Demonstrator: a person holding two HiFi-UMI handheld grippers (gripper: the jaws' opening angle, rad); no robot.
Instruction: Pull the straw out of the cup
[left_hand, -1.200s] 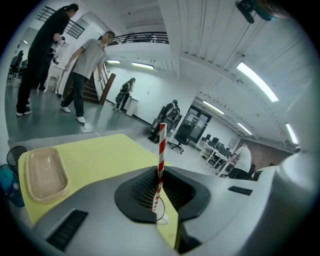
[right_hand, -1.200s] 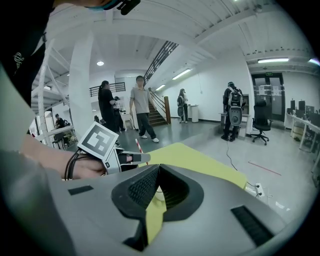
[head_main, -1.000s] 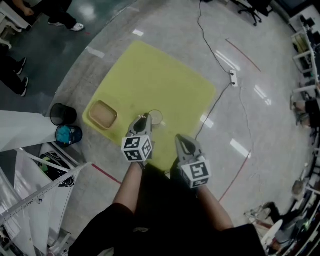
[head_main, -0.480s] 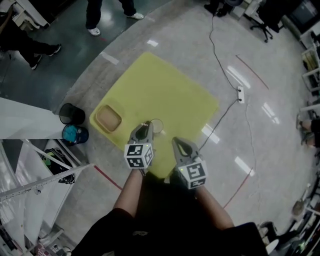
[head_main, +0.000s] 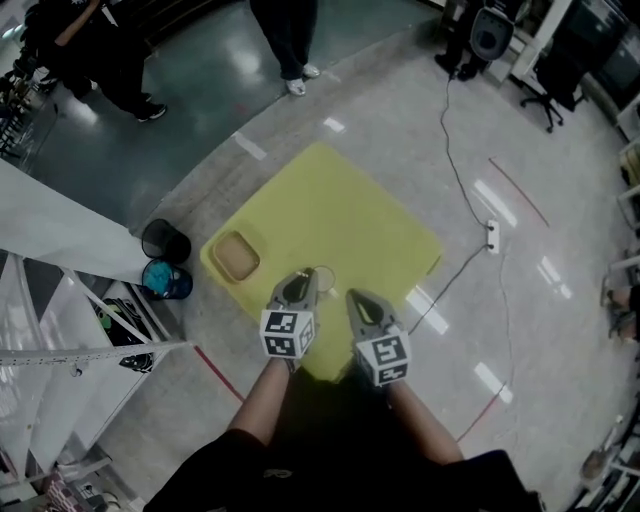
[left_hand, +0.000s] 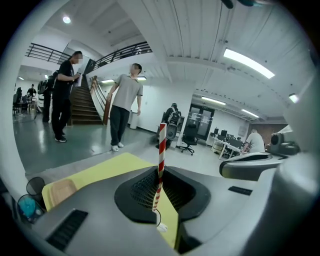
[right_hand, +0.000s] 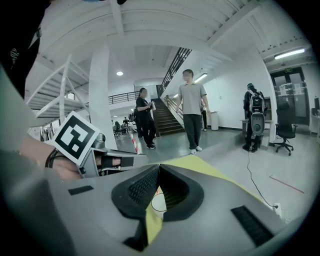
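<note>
A red-and-white striped straw (left_hand: 160, 150) stands upright between the jaws of my left gripper (left_hand: 160, 169), which is shut on it. The straw's lower end shows in the hollow behind the tips, with no cup around it. In the head view the left gripper (head_main: 303, 278) hangs over the near part of the yellow mat (head_main: 340, 210), just left of the clear cup (head_main: 323, 277). My right gripper (head_main: 355, 296) is beside it, jaws together with nothing in them. In the right gripper view the cup's rim (right_hand: 159, 202) shows below the right gripper (right_hand: 159, 168), and the straw (right_hand: 134, 144) sticks up at left.
A wooden tray (head_main: 238, 258) lies on the mat's left corner. A black bin (head_main: 165, 240) and a blue tub (head_main: 166, 280) stand on the floor to the left, beside white stairs. A cable with a power strip (head_main: 491, 236) runs at right. People (left_hand: 125, 105) stand beyond the mat.
Both grippers have risen above the mat and now sit closer together. The mat and cup look smaller and lower in the head view. The left gripper still grips the straw.
</note>
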